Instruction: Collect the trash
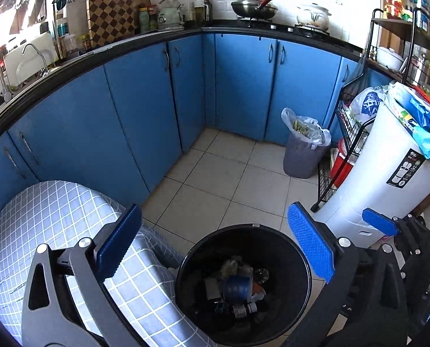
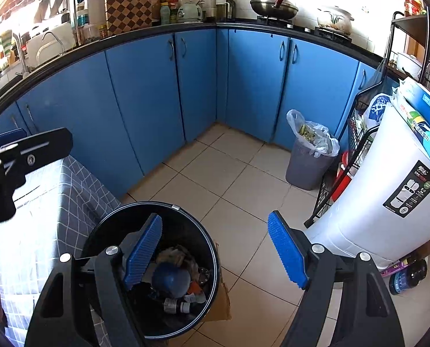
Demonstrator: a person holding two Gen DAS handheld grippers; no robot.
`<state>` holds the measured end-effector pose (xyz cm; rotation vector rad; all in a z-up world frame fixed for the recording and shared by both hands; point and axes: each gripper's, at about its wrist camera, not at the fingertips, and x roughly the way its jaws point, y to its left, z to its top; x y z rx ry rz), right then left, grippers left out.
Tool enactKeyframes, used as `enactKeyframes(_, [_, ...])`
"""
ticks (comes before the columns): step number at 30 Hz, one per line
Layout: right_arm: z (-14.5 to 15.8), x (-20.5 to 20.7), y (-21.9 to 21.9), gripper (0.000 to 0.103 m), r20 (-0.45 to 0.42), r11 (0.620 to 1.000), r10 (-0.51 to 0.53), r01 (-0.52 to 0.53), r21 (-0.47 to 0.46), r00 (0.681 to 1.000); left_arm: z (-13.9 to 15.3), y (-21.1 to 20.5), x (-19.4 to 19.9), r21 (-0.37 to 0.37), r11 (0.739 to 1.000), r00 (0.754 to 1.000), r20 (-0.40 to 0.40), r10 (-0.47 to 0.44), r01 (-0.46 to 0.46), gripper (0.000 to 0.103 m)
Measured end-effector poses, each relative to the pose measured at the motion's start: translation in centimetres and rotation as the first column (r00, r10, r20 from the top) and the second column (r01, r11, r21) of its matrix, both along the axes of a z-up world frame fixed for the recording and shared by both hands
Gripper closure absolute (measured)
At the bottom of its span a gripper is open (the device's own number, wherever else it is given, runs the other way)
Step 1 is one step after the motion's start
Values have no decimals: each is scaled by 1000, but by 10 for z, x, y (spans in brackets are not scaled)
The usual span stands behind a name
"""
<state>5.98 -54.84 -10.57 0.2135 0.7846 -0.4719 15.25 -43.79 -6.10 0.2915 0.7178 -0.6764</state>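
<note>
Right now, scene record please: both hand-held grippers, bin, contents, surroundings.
left hand-held gripper: open, nothing between the fingers, above the black bin
right hand-held gripper: open, empty, beside the bin's right rim
black bin: on the tiled floor, against the checked cloth
bin contents: blue ball-like item, small bottle, crumpled scraps
other bin: grey bin with plastic liner, by the blue cabinets

Two handheld grippers, black frames, triangular cut-outs in the arms, silver round-head screws at pivots. Left gripper (image 1: 215, 243) and right gripper (image 2: 215, 250): blue ribbed rectangular pads (image 1: 311, 241) on black finger backings.
</note>
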Motion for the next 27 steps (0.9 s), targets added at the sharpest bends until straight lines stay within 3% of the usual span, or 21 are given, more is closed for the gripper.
enactKeyframes(8, [3, -1, 4, 29, 8, 1000, 13, -13, 0, 1000, -1, 6, -3, 10, 1000, 1000, 9, 8, -8, 4])
enactKeyframes(12, [4, -1, 6, 18, 11, 1000, 9, -9, -3, 1000, -1, 9, -3, 12, 1000, 1000, 13, 18, -18, 4])
enactKeyframes(27, [6, -2, 5, 18, 17, 1000, 3, -3, 0, 1000, 3, 13, -7, 9, 1000, 1000, 24, 16, -16, 4])
